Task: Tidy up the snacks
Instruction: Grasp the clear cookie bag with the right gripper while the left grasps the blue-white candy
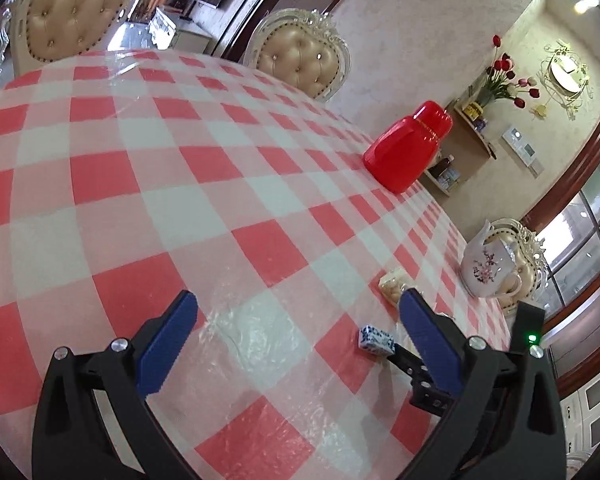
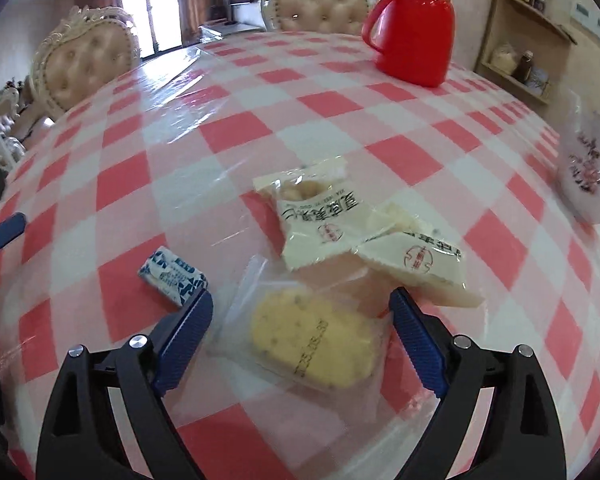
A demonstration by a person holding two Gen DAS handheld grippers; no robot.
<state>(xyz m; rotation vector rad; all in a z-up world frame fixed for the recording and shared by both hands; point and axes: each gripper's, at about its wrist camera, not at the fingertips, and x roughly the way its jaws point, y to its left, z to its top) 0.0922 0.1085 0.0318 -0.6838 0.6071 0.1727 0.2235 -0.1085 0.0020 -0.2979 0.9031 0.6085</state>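
Both sets of jaws stand wide apart and hold nothing. With its blue fingers spread, the right gripper (image 2: 302, 314) hovers low over the checked tablecloth (image 2: 228, 120), and the clear-wrapped yellow cracker (image 2: 310, 344) lies on the cloth between those fingers, touched by neither. Just beyond the cracker lie two white snack packets (image 2: 320, 220), one overlapping the other. Left of the cracker, just beside the gripper's left fingertip, sits a small blue-and-white candy (image 2: 174, 276). Well beyond the cracker, a red jug (image 2: 412, 28) stands at the far side of the cloth, and a floral white teapot (image 2: 588, 172) is off to its right. Equally open, the left gripper (image 1: 298, 306) hovers over bare cloth; the same candy (image 1: 376, 340) lies between its fingers, close to the right one.
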